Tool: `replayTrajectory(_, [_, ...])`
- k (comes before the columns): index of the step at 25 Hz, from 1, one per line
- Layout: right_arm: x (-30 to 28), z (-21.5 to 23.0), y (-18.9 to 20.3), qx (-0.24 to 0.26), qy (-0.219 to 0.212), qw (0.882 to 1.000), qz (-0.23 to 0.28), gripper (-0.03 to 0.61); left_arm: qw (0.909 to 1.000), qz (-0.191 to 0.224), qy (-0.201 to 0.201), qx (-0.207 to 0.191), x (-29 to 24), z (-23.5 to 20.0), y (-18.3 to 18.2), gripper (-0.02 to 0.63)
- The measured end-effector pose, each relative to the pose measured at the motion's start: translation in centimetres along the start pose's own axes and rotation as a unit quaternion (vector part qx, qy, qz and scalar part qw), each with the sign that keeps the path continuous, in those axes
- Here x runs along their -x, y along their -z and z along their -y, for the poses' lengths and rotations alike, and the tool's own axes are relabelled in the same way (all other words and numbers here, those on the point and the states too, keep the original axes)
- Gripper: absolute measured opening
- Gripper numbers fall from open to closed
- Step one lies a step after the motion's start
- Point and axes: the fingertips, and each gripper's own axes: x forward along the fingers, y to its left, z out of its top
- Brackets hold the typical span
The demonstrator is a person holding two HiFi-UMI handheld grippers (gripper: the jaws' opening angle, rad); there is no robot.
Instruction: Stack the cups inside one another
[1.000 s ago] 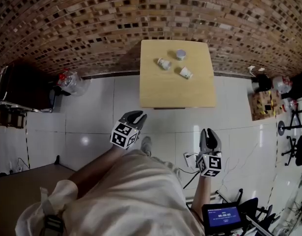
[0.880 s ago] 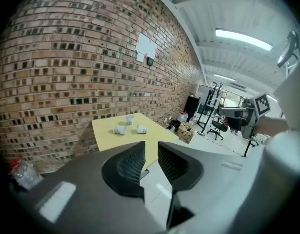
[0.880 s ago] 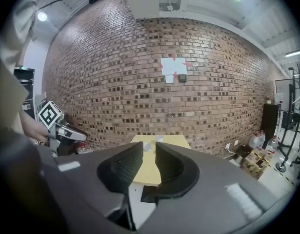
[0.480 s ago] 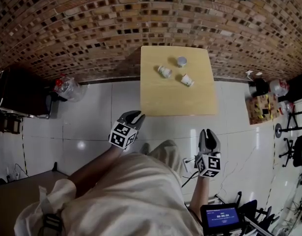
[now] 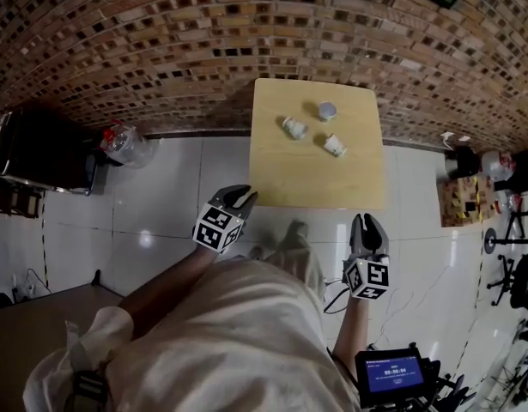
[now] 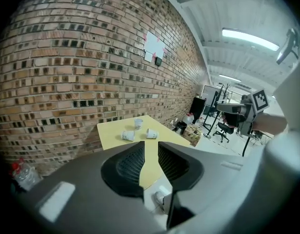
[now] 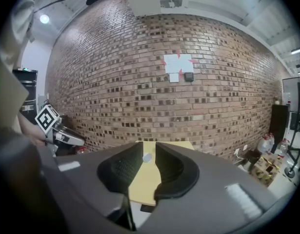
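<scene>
Cups: three on the far half of the table (image 5: 306,183). Left cup (image 5: 293,128) and right cup (image 5: 335,146) lie on their sides; back cup (image 5: 327,111) looks upright, though it is too small to be sure. All three are near each other, none nested.

Risks as I see them:
- The tipped cups will likely roll or skid if a jaw nudges them before closing, maybe off the edge.
- They look thin-walled, so too hard a squeeze would crush a rim and it won't nest.
- My jaws are too narrow to straddle a cup and would need widening before I reach in.

My left gripper (image 5: 239,198) and right gripper (image 5: 367,227) each have jaws slightly apart with nothing between them, touching nothing. Both are short of the table, well apart from the cups.
</scene>
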Motion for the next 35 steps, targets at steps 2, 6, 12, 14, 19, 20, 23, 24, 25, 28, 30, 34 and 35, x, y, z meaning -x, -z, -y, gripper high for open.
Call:
replayTrajectory(2, [-1.2,0.4,-0.7,0.004,-0.011,1.0,0.002,0.084,1.0,0.001,-0.008,0.005,-0.7,-0.4,-0.8,0.097])
replayTrajectory(6, [-2.9,1.2,-1.2,0.008,-0.028,1.0,-0.001,0.084,0.9998,-0.001,-0.016,0.01,-1.9,-0.3,-1.7,0.097])
replayTrajectory(12, [-6.0,3.3,-2.7,0.009,-0.056,0.998,-0.002,0.084,0.9995,0.001,-0.024,0.019,-4.9,-0.4,-4.3,0.097])
replayTrajectory(14, [-7.0,4.3,-3.2,0.014,-0.066,0.998,-0.004,0.084,0.9994,-0.001,-0.03,0.017,-6.3,-0.4,-5.0,0.1])
replayTrajectory(19, [-9.4,7.5,-4.6,0.013,-0.085,0.996,-0.001,0.084,0.9985,-0.003,-0.048,0.025,-9.3,0.1,-6.9,0.101])
replayTrajectory(20, [-9.9,8.1,-4.8,0.013,-0.089,0.996,-0.001,0.084,0.9982,-0.004,-0.053,0.028,-9.8,0.2,-7.2,0.103])
replayTrajectory(23, [-11.6,9.5,-5.3,0.017,-0.105,0.994,-0.003,0.084,0.997,-0.011,-0.067,0.037,-11.0,0.6,-7.6,0.112])
replayTrajectory(24, [-12.1,9.9,-5.2,0.017,-0.111,0.994,-0.004,0.084,0.9966,-0.016,-0.071,0.039,-11.4,0.7,-7.6,0.115])
replayTrajectory(25, [-12.7,10.4,-5.1,0.017,-0.117,0.993,-0.006,0.084,0.9962,-0.021,-0.074,0.04,-11.8,0.9,-7.4,0.117])
replayTrajectory(28, [-14.2,11.8,-4.6,0.007,-0.132,0.991,-0.011,0.084,0.9949,-0.039,-0.08,0.048,-13.0,1.3,-6.8,0.132])
replayTrajectory(30, [-15.4,12.5,-4.1,-0.002,-0.141,0.99,-0.014,0.084,0.9936,-0.048,-0.086,0.054,-13.6,1.5,-6.6,0.137])
replayTrajectory(34, [-18.0,13.4,-2.8,-0.016,-0.161,0.986,-0.024,0.084,0.991,-0.065,-0.101,0.057,-14.0,1.8,-6.0,0.149])
replayTrajectory(35, [-18.8,13.6,-2.5,-0.018,-0.165,0.986,-0.027,0.084,0.9905,-0.069,-0.105,0.057,-14.1,1.7,-5.8,0.149])
